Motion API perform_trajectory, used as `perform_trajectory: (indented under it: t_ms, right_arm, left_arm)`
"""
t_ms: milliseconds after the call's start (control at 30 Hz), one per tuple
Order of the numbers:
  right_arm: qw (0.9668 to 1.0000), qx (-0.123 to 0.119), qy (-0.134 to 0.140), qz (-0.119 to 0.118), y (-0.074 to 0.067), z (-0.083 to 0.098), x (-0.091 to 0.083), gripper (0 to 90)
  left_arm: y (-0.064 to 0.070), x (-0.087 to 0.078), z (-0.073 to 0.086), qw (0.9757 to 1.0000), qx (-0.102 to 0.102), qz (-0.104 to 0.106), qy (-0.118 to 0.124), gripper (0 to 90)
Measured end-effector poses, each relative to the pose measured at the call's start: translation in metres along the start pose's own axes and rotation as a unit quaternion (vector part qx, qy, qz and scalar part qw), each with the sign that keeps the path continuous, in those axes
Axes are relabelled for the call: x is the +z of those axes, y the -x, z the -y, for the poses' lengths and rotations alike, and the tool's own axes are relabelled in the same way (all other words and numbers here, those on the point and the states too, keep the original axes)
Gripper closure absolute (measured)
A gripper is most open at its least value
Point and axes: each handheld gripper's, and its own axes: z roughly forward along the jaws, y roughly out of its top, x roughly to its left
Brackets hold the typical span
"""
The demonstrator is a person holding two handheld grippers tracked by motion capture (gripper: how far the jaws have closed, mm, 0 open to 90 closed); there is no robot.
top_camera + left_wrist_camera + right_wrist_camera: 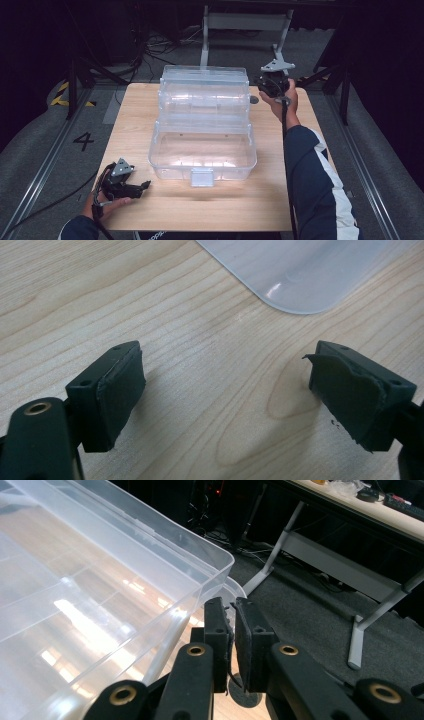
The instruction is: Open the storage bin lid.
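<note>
1. The left gripper [145,185] lies low over the bench [135,120] at its near left corner, held in the person's left hand [107,202], jaws pointing toward the clear plastic box [202,150].
2. In the left gripper view its jaws stand wide apart with nothing between them; bare wood lies under the pads [117,395], and a rounded corner of the clear plastic box [305,270] sits ahead of the gripper, apart from it.
3. The right gripper [256,84] is held in the person's right hand [282,100], at the far right end of the box, level with its raised upper trays [205,85].
4. In the right gripper view its jaws are together, with a thin slit between the pads [220,635] and nothing clamped.
5. The rim of the upper tray [210,565] lies just ahead and to the left of that gripper's tips; whether they touch it I cannot tell.
6. The box stands open in the middle of the bench, between the two grippers, its front latch [202,176] facing the person.
</note>
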Motion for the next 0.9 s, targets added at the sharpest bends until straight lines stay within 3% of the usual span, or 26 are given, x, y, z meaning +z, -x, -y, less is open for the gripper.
perform_trajectory:
  t_ms: [900]
  right_arm:
    - [0.9995, -0.022, -0.005, -0.024, -0.007, 0.033, -0.047, 84.4]
  left_arm:
    - [0.0, 0.0, 0.0, 1.0, 0.001, 0.0, -0.001, 15.0]
